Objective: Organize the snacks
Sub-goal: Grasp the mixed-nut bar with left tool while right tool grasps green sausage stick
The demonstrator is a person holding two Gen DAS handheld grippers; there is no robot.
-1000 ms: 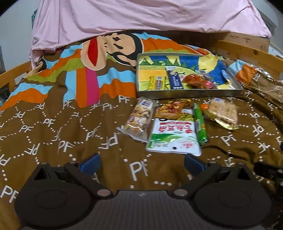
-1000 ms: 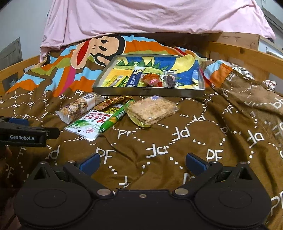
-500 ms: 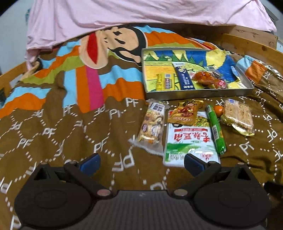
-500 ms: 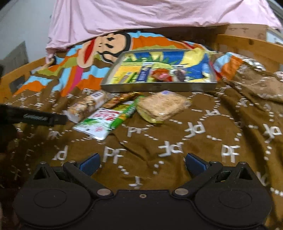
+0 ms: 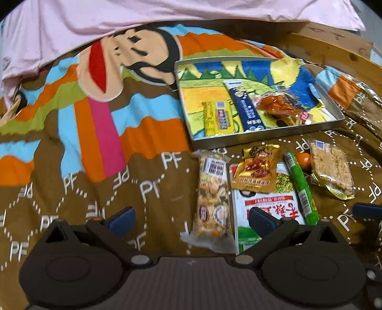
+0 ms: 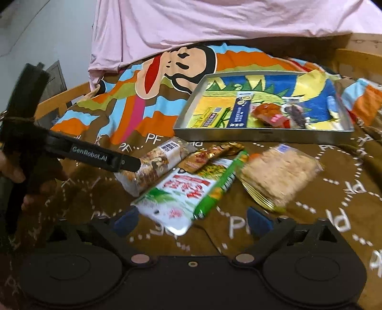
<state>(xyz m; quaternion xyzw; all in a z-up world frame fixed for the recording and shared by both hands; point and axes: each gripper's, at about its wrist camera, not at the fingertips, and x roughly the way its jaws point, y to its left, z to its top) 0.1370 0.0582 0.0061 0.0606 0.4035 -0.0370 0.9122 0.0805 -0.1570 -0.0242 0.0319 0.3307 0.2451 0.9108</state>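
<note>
Loose snacks lie on the brown blanket in front of a metal tray (image 5: 262, 140) (image 6: 262, 137): a nut bar (image 5: 212, 198) (image 6: 155, 164), a gold-red packet (image 5: 256, 171), a white-green pouch (image 5: 284, 202) (image 6: 176, 193), a green stick (image 5: 302, 188) and a rice cracker pack (image 5: 331, 171) (image 6: 279, 171). My left gripper (image 5: 191, 220) is open, with the nut bar's near end between its fingers, untouched. My right gripper (image 6: 192, 220) is closing, and only the pouch's near corner lies between its jaws, not pressed. The tray holds several packets.
A pink sheet (image 5: 167, 21) hangs over the far end of the bed. Wooden bed rails (image 6: 358, 59) run along the right and left sides. A person's hand (image 6: 14, 171) holds the left gripper's handle at the left edge. A crinkled wrapper (image 5: 363, 105) lies right of the tray.
Both grippers have moved in towards the loose snacks, which now lie close before the fingers. The left finger now reaches over the nut bar. The right jaws have narrowed a little.
</note>
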